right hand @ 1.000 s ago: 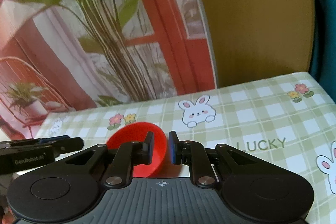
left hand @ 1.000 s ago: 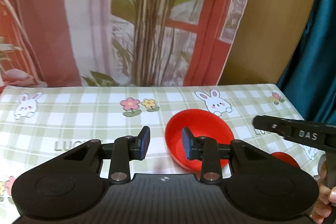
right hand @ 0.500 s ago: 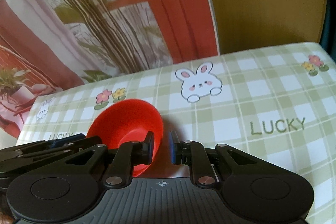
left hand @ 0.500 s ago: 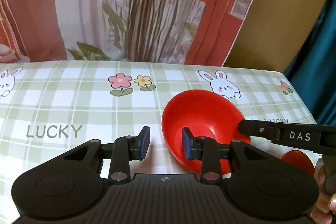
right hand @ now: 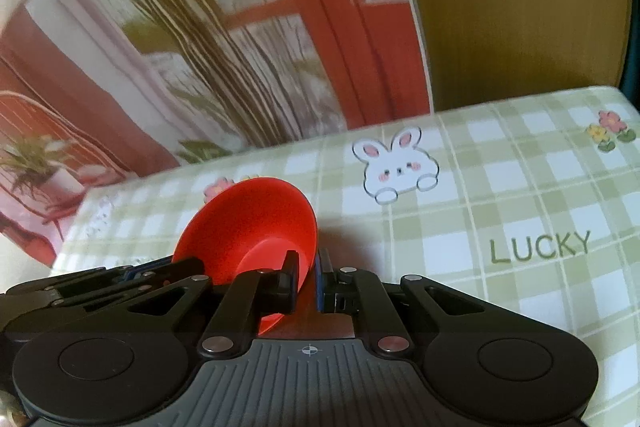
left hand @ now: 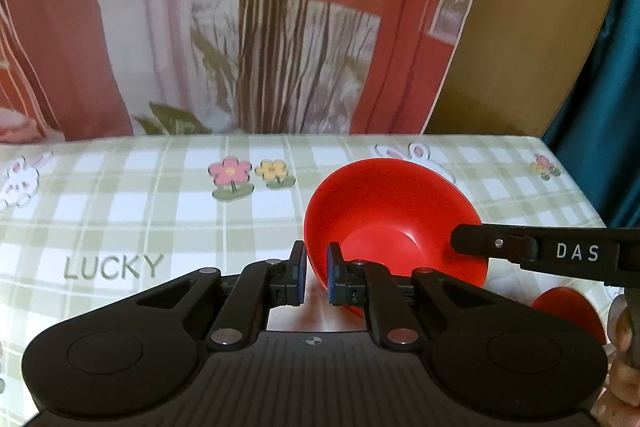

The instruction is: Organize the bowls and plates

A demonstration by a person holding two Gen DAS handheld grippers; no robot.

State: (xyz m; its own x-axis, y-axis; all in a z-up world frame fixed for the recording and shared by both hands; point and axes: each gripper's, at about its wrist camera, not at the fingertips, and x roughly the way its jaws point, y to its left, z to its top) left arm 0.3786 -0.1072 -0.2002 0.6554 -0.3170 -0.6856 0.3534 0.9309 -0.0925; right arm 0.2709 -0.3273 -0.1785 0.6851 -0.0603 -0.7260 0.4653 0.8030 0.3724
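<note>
Both tools pinch the red bowl [left hand: 384, 215]: left tool [left hand: 316, 277] at lower centre, right tool [right hand: 306, 279] on the opposite rim. Held tilted above the worktop [left hand: 120, 211], uneven pulls could slip it.

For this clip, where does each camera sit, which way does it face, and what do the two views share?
Left wrist: on the left claw, looking forward over the checked tablecloth; its fingers pinch the red bowl at the rim; the right claw crosses at the right.
Right wrist: on the right claw, facing the same wall; its fingers grip the bowl's opposite rim; the left claw shows lower left.
Shared: the bowl, the cloth, the printed backdrop.
</note>
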